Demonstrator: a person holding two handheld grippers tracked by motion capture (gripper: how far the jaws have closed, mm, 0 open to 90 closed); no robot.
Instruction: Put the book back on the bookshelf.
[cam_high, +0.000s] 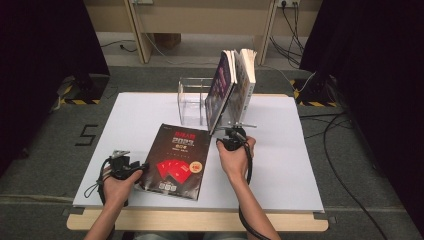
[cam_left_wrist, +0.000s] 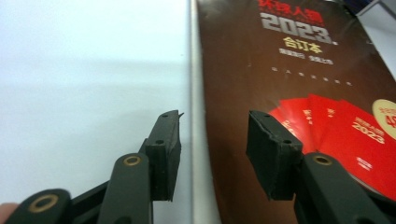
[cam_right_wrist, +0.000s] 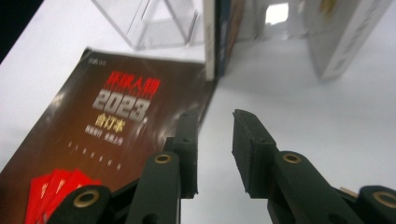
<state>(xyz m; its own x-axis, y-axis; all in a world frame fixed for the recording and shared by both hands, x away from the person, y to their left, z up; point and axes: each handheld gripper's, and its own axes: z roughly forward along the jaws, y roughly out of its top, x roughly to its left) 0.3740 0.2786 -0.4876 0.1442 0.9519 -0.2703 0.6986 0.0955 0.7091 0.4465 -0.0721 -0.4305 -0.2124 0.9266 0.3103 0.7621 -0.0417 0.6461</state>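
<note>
Your dark book (cam_high: 175, 160) lies flat at centre frame. If your left gripper (cam_high: 131, 167), jaws spread across its spine edge, only skims it, it slides. Above, the clear rack (cam_high: 192, 102) holds two leaning books (cam_high: 232, 82); a knock tips them. Your right gripper (cam_high: 232, 137) is spread, empty.

dark book (cam_high: 176, 160) | red fan cover | flat on table, closed
</note>
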